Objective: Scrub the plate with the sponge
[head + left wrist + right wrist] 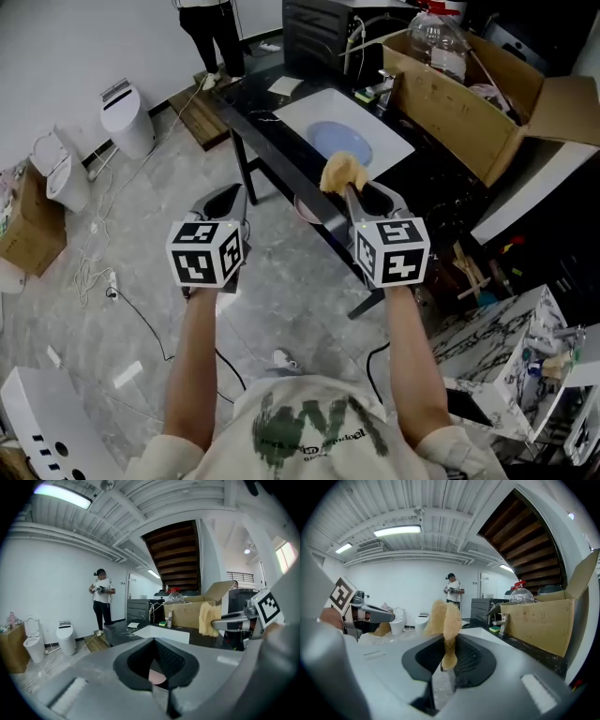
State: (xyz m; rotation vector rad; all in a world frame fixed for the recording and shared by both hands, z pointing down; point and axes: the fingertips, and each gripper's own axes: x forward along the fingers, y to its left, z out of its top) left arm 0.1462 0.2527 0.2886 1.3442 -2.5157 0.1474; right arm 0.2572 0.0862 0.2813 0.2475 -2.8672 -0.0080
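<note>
A pale blue plate (pixel 338 142) lies on a white mat (pixel 375 131) on the black table (pixel 272 141). My right gripper (pixel 351 191) is shut on a yellow sponge (pixel 341 172), held in the air just short of the plate's near edge. In the right gripper view the sponge (pixel 444 619) stands up out of the closed jaws of the right gripper (pixel 445 656). My left gripper (pixel 225 199) hovers off the table's left side, over the floor, shut with nothing in it. The left gripper view shows the left gripper (pixel 157 663) and, at the right, the sponge (pixel 205 618).
A big open cardboard box (pixel 469 103) with a water bottle (pixel 441 42) stands on the table's right. A black appliance (pixel 323 33) sits at the far end. A person (pixel 211 33) stands beyond. White bins (pixel 127 117) and cables (pixel 94 272) are on the floor at the left.
</note>
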